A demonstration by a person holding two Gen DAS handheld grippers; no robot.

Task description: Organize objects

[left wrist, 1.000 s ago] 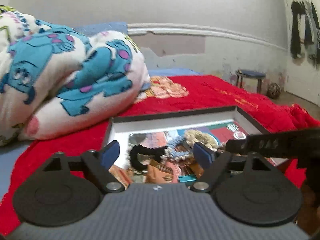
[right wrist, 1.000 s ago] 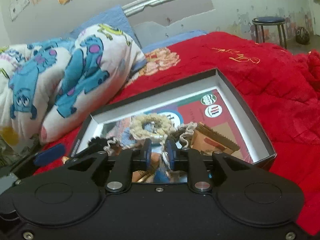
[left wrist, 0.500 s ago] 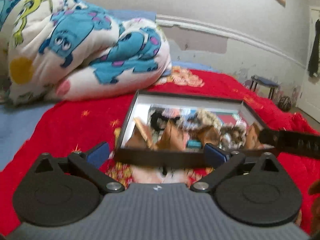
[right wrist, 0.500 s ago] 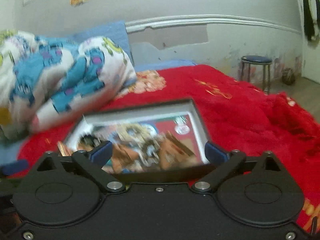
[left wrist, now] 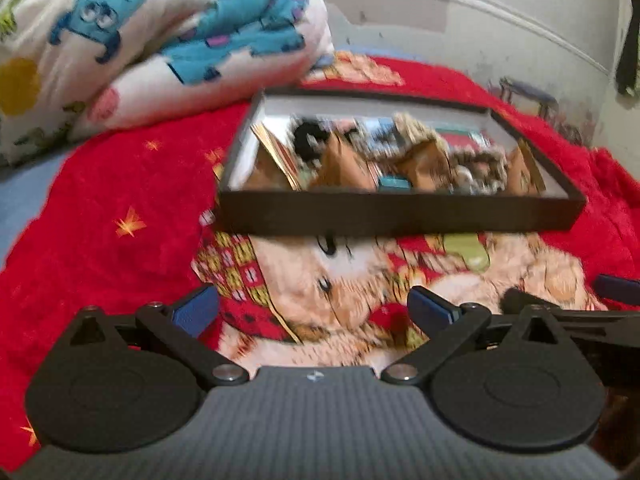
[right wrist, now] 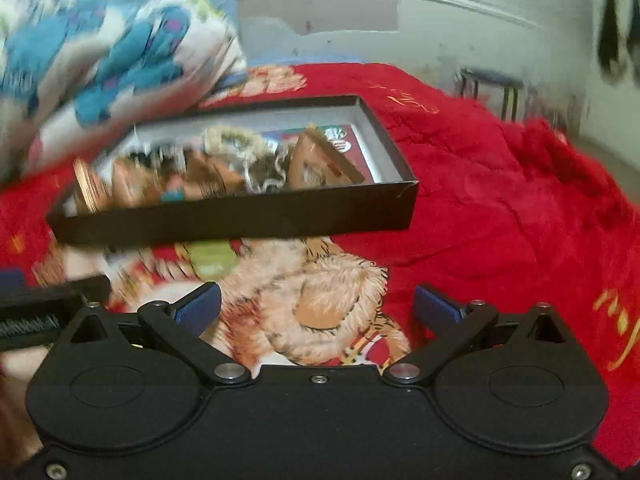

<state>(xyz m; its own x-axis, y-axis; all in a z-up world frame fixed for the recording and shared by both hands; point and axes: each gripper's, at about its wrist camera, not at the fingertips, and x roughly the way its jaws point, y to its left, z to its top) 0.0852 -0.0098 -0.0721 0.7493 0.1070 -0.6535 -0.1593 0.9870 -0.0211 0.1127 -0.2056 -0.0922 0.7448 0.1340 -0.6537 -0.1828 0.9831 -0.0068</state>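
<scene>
A shallow black box (left wrist: 400,216) (right wrist: 240,220) lies on the red blanket (left wrist: 120,200). It holds a black scrunchie (left wrist: 308,136), a beige scrunchie (right wrist: 236,140), brown paper packets (left wrist: 344,164) (right wrist: 320,160) and other small items, all blurred. My left gripper (left wrist: 314,304) hangs open over the bear print in front of the box, with nothing between its fingers. My right gripper (right wrist: 318,302) is open too, empty, and just short of the box's near right corner. Each gripper shows at the edge of the other's view.
A rolled quilt with blue cartoon monsters (left wrist: 160,32) (right wrist: 100,52) lies behind and left of the box. The red blanket spreads to the right of the box (right wrist: 500,200). A small stool (right wrist: 492,80) stands by the far wall.
Both grippers have drawn back from over the box and sunk toward the blanket in front of it. The right jaws went from nearly shut to wide open. The left jaws spread a little wider.
</scene>
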